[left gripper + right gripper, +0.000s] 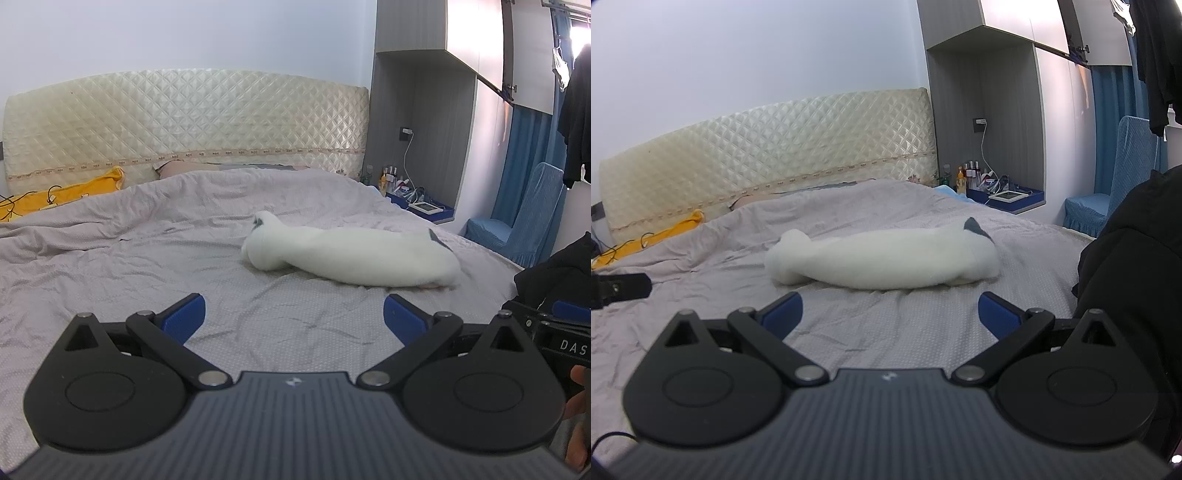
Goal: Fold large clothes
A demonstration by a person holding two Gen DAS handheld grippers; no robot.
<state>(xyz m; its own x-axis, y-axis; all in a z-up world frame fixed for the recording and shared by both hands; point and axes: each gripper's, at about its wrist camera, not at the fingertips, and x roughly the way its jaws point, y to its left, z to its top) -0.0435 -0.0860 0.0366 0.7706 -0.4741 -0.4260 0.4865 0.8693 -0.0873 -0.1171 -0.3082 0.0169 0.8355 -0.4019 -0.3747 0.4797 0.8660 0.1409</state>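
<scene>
The white garment (pixel 351 258) lies bundled on the bed, its outline soft with blur, so its kind cannot be told; its underside and far side are hidden. The small bottles (pixel 971 171) on the bedside shelf are too small to tell apart. The right gripper (pixel 557 332) shows only as a sliver cut off at the left wrist view's right edge. A dark garment (pixel 1126 295) fills the right edge, cropped. The yellow pillow (pixel 62 194) is partly under the bedspread (pixel 129 266).

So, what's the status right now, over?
Left tongs open, empty. Right tongs open, empty. Bunched white fleece garment lies on the grey bedspread, untouched ahead of both. Nothing in between.
</scene>
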